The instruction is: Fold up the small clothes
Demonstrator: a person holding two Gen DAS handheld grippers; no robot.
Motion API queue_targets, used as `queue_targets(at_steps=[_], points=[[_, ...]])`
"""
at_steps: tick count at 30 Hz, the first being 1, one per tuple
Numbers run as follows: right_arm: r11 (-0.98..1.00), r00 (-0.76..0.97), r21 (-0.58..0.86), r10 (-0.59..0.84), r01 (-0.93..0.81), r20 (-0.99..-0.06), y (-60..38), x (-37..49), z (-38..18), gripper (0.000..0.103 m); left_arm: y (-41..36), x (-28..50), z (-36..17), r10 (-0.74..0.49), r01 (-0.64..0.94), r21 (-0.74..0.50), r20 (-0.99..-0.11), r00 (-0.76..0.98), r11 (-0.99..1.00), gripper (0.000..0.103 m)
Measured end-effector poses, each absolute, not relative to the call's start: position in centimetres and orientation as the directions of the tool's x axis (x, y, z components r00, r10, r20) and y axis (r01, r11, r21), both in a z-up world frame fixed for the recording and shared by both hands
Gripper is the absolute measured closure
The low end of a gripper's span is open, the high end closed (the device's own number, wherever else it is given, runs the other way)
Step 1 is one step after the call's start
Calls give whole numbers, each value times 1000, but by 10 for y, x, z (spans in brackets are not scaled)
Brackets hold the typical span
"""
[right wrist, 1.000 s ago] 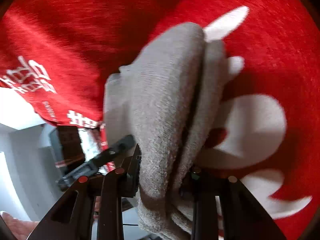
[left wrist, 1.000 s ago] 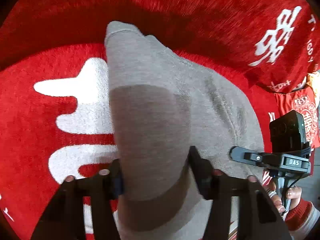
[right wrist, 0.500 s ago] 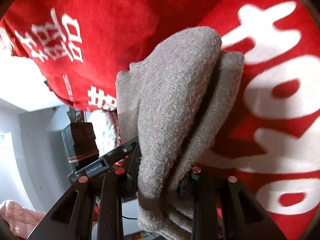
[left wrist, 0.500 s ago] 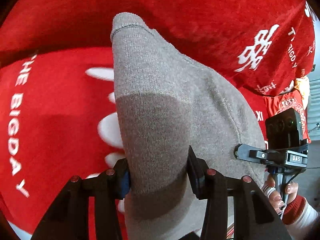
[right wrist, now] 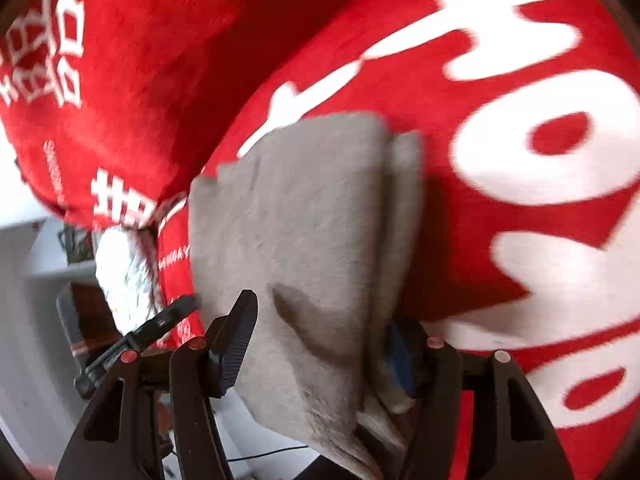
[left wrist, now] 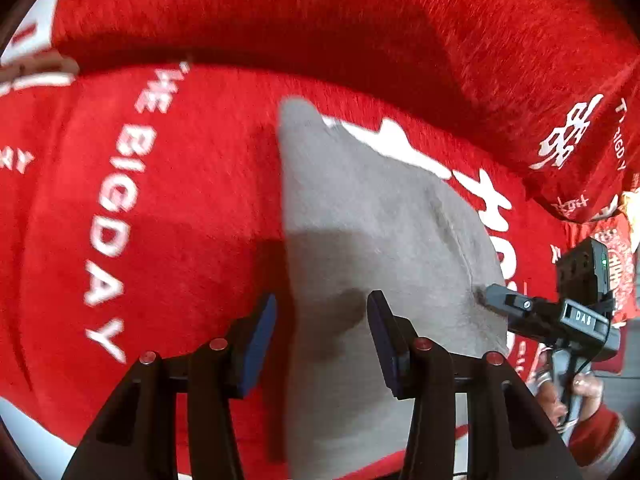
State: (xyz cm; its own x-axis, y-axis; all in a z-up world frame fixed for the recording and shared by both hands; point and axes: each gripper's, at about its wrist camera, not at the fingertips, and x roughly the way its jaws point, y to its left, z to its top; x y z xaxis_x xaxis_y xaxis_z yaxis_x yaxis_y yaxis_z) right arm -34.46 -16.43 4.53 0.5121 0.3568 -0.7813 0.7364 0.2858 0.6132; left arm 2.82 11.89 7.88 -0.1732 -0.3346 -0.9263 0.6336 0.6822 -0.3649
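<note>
A folded grey knit garment [left wrist: 372, 216] lies on a red blanket [left wrist: 168, 208] with white lettering. In the left wrist view my left gripper [left wrist: 320, 332] is open, its jaws spread with the garment's left edge between them but not pinched. In the right wrist view the same garment [right wrist: 296, 216] shows several stacked layers, and my right gripper [right wrist: 320, 336] stands open around its near edge, the left pad clear of the cloth. The right gripper also shows in the left wrist view [left wrist: 496, 300] at the garment's right edge.
The red blanket bunches into a thick raised fold [left wrist: 400, 40] behind the garment. In the right wrist view a white floor and furniture [right wrist: 36, 280] lie beyond the blanket's edge at left. A hand in a red sleeve [left wrist: 592, 408] holds the right gripper.
Both grippers have opened and let go of the grey garment. It has dropped from hanging in the air to lying flat on the blanket.
</note>
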Motion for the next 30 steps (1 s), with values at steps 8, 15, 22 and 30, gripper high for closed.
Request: queue_targets(at_steps=[8, 15, 22, 30], points=[[645, 338, 379, 195, 663, -921, -144, -322, 72, 81, 108, 19, 63, -263, 660, -262, -960, -99, 705, 55], [626, 270, 307, 156, 717, -950, -155, -340, 52, 80, 95, 1, 56, -198, 743, -119, -980, 19, 659, 36], [576, 249, 289, 149, 765, -957, -151, -367, 76, 82, 109, -1, 74, -151, 728, -81, -988, 31, 681, 37], [549, 291, 350, 195, 759, -937, -110, -379, 104, 83, 140, -33, 79, -82, 723, -58, -997, -1, 688, 36]])
